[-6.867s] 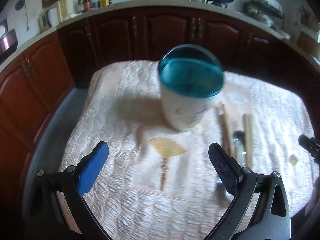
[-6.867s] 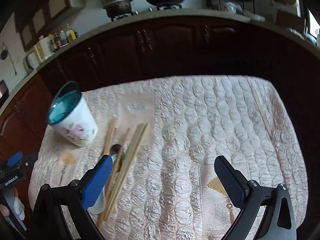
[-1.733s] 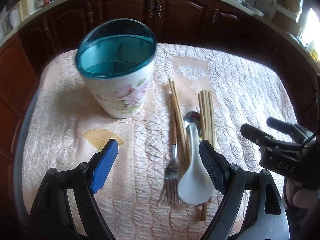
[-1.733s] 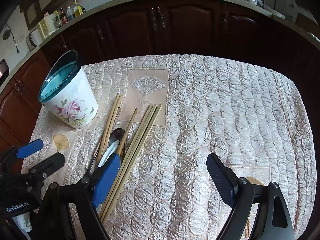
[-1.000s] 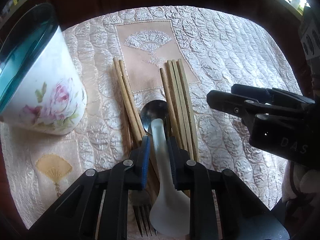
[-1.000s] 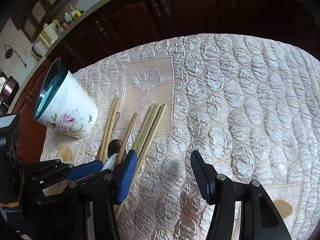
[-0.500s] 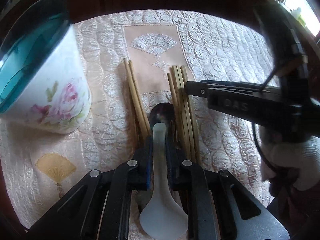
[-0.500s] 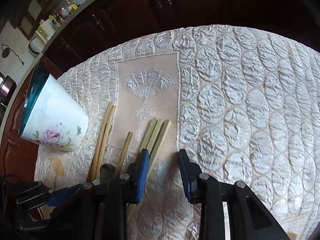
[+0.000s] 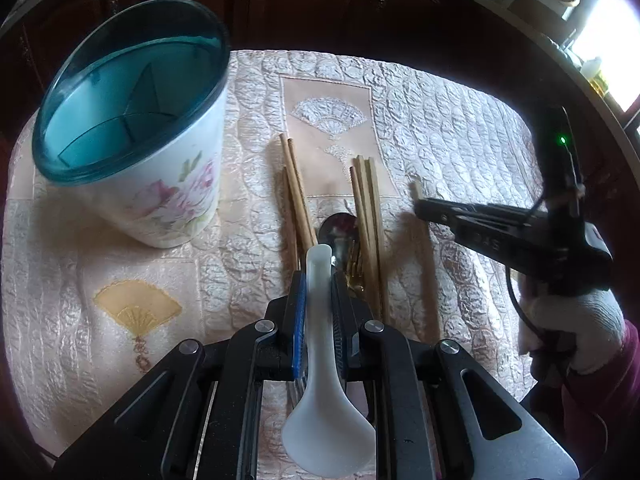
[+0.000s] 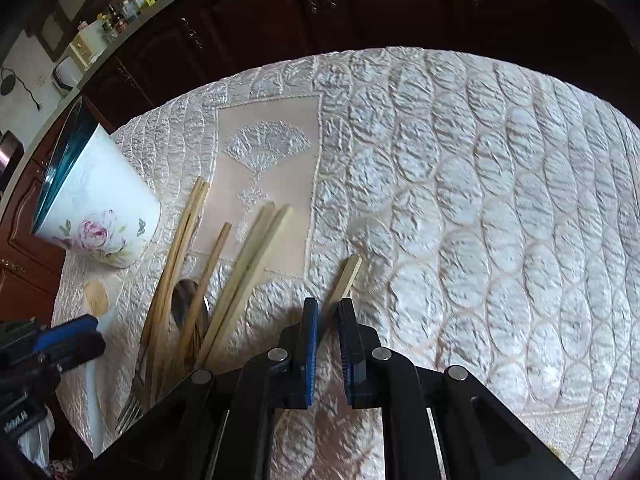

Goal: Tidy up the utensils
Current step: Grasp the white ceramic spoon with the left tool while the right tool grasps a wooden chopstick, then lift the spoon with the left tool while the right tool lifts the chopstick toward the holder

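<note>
The left gripper (image 9: 318, 280) is clamped on the handle of a white soup spoon (image 9: 324, 380), whose broad bowl hangs back between the gripper's arms while the handle tip pokes out past the pads. Its jaws have just finished narrowing onto that handle. Just ahead of it on the quilted tablecloth (image 9: 460, 128) lie a metal spoon (image 9: 338, 226), a clump of pale chopsticks (image 9: 370, 208) to one side and two darker chopsticks (image 9: 296, 192) to the other, with fork tines showing under the white spoon. Further off to the left of that view stands a white flowered holder (image 9: 160, 160) with a teal rim and dividers inside, upright on the cloth and apart from the utensils. The right gripper (image 10: 328, 308) has just been closing and now pinches a single pale chopstick (image 10: 346, 276), which sticks out forward and slightly to the right between its pads, set apart from the rest of the pile. In the left view this gripper reaches in from the right side, held by a hand in a white glove (image 9: 576, 332) with a dark red sleeve (image 9: 608, 392). Dark wooden cabinets (image 10: 280, 12) run behind the table.
</note>
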A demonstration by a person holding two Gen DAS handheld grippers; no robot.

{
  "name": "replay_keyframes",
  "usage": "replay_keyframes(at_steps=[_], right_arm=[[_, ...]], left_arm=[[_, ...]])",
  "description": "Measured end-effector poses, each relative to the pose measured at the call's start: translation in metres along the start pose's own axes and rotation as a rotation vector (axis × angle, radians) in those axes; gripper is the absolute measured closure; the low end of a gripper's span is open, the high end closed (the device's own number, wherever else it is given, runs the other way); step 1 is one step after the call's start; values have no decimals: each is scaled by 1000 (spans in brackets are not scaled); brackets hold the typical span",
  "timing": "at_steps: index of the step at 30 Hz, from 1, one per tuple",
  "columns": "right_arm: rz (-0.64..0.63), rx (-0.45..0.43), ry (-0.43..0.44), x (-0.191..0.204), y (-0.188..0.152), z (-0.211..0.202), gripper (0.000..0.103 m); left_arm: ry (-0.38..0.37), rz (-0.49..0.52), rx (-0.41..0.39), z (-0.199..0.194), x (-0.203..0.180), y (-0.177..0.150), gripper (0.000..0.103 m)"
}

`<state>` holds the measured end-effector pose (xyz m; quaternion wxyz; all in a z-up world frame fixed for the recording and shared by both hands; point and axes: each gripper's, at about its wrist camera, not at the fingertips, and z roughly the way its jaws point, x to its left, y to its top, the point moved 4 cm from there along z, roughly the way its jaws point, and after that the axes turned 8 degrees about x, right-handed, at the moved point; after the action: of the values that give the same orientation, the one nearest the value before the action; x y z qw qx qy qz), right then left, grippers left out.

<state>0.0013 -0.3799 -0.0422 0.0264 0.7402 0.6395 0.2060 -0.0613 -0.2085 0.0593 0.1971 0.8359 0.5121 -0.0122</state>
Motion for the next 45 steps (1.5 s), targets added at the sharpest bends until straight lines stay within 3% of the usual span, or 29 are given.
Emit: replay_keyframes(at_steps=[4, 8, 16, 28, 33, 37, 45], right_arm=[[53, 11, 79, -4, 1, 1, 93], [54, 6, 56, -7, 6, 2, 93], [50, 12, 95, 8, 16, 18, 94], [-49, -175, 210, 47, 2, -86, 97], [-101, -231, 215, 58, -9, -118, 97], [-102, -223, 171, 56, -10, -109, 97], [-72, -52, 101, 50, -14, -33, 95]], left_arm=[[-2, -11, -6, -9, 6, -4, 91], [4, -5, -21, -13, 3, -7, 91], [-5, -8, -45, -26, 2, -9, 91], [-25, -20, -147, -76, 11, -15, 92], [-25, -19, -185, -93, 14, -20, 92], [-20, -24, -211, -106, 17, -23, 92], [-22, -30, -239, -120, 19, -31, 92]])
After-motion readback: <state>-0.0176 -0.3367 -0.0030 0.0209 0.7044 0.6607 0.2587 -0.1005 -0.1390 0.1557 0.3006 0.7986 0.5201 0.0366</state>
